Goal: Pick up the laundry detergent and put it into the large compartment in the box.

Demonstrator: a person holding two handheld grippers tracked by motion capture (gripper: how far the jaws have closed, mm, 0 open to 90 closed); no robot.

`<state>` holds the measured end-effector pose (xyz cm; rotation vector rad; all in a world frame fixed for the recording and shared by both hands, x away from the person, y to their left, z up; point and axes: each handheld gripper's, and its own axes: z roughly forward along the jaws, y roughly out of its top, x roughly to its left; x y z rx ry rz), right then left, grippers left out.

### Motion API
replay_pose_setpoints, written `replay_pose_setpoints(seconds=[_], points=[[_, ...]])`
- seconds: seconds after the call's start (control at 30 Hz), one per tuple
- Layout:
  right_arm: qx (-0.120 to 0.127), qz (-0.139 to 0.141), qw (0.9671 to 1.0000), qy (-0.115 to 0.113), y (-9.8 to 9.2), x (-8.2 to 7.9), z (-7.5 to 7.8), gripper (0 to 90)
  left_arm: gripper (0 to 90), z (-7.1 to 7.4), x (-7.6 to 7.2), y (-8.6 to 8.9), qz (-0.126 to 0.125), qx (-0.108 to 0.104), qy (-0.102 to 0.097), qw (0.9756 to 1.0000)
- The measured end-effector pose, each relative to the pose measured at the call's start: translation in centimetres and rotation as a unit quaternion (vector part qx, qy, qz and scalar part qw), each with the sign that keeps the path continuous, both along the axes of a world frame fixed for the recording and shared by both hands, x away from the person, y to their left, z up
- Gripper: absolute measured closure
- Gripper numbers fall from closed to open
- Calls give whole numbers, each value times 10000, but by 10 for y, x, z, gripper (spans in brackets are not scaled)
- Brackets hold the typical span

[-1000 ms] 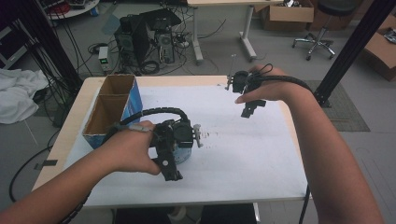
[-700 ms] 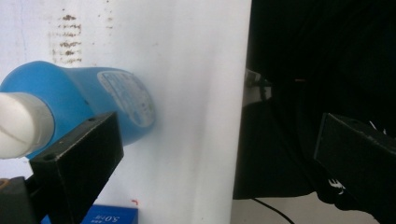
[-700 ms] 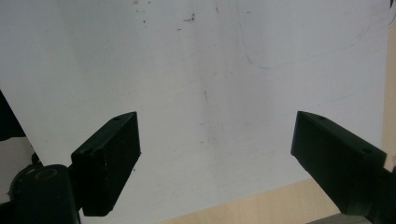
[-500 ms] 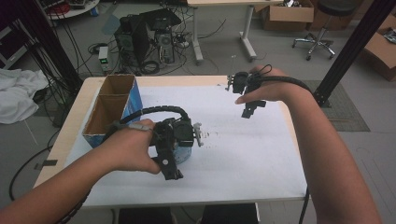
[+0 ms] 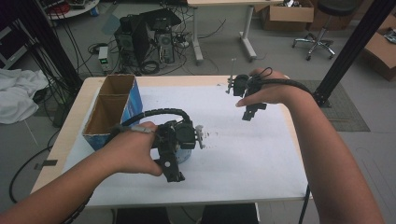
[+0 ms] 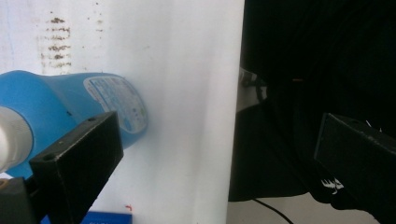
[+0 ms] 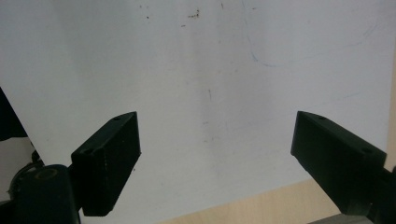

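Near the counter's left edge, my left claw, jaws apart, has a blue bottle lying just beside it.

Even indoor light, soft shadows (gripper views blurry)

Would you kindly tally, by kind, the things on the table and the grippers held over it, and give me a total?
Blue plastic bottle with a white cap and printed label, lying on its side: 1
Open blue cardboard box with two compartments: 1
White paper sheet covering the table: 1
Black two-jaw grippers, left and right: 2
Total: 5
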<state>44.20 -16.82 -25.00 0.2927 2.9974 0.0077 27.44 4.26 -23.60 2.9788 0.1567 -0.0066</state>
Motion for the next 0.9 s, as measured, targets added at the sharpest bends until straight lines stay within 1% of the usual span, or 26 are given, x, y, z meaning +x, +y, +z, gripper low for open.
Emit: replay_pose_setpoints(seconds=[0.13,0.27,0.4,0.43,0.53,0.63,0.77,0.9], points=[[33,-32,10000,-19,-5,0,3,158,17,0,1,0,62,96,-24,9999],[67,-32,10000,-22,-8,0,4,158,15,2,2,-1,98,94,-39,9999],[88,17,10000,-13,-9,-1,3,158,7,11,4,1,87,-15,-68,9999],[90,-2,10000,-5,-9,-1,3,157,7,12,5,1,131,-28,-77,9999],[87,17,10000,-14,-8,-2,3,157,5,15,8,2,163,49,-91,9998],[103,32,9999,-32,-8,-2,3,157,5,20,11,4,224,71,-109,9997],[114,38,9999,-24,-8,0,3,157,5,27,17,9,338,16,-186,9993],[124,36,9999,-9,-8,1,2,158,5,33,25,16,513,-67,-198,9985]])
